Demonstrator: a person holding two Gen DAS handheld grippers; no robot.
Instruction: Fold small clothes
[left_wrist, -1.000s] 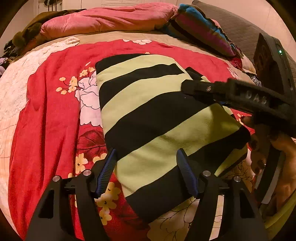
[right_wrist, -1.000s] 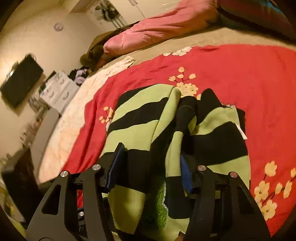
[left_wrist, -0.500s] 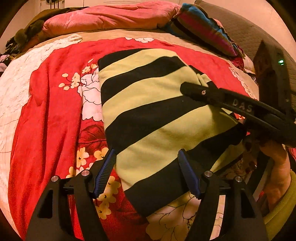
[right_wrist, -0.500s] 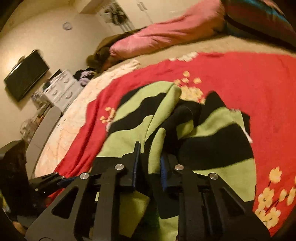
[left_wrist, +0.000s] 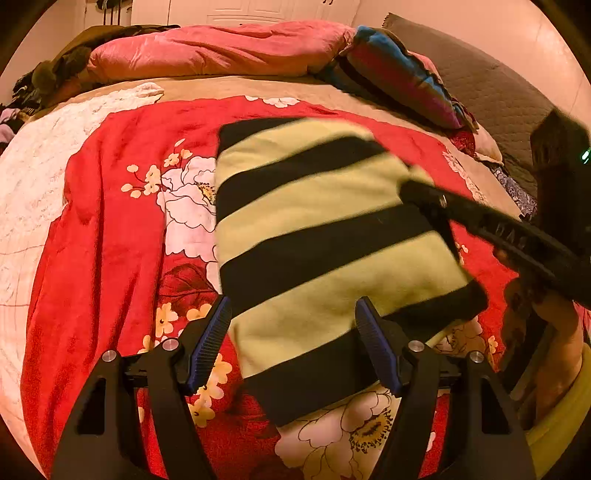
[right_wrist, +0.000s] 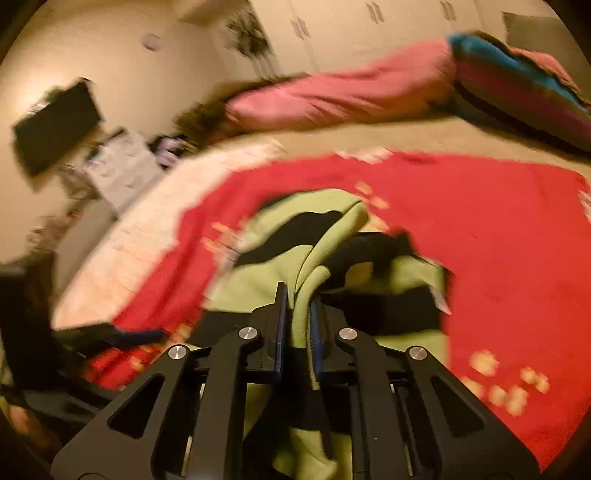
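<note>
A small garment with green and black stripes (left_wrist: 317, 236) lies on the red flowered blanket (left_wrist: 110, 240). My left gripper (left_wrist: 295, 339) is open, its blue pads either side of the garment's near end, holding nothing. My right gripper (right_wrist: 297, 314) is shut on a bunched fold of the striped garment (right_wrist: 332, 258) and lifts it off the blanket; the view is blurred. In the left wrist view the right gripper (left_wrist: 417, 192) reaches in from the right over the garment's right edge.
A pink duvet (left_wrist: 221, 48) and a striped pillow (left_wrist: 402, 81) lie at the far end of the bed. A dark headboard (left_wrist: 480, 96) stands at the right. A wall television (right_wrist: 55, 125) and white drawers (right_wrist: 122, 166) stand beyond the bed's left side.
My right gripper closed on the garment's fold and has lifted it, pulling the right side up and over. My left gripper stayed open at the near end.
</note>
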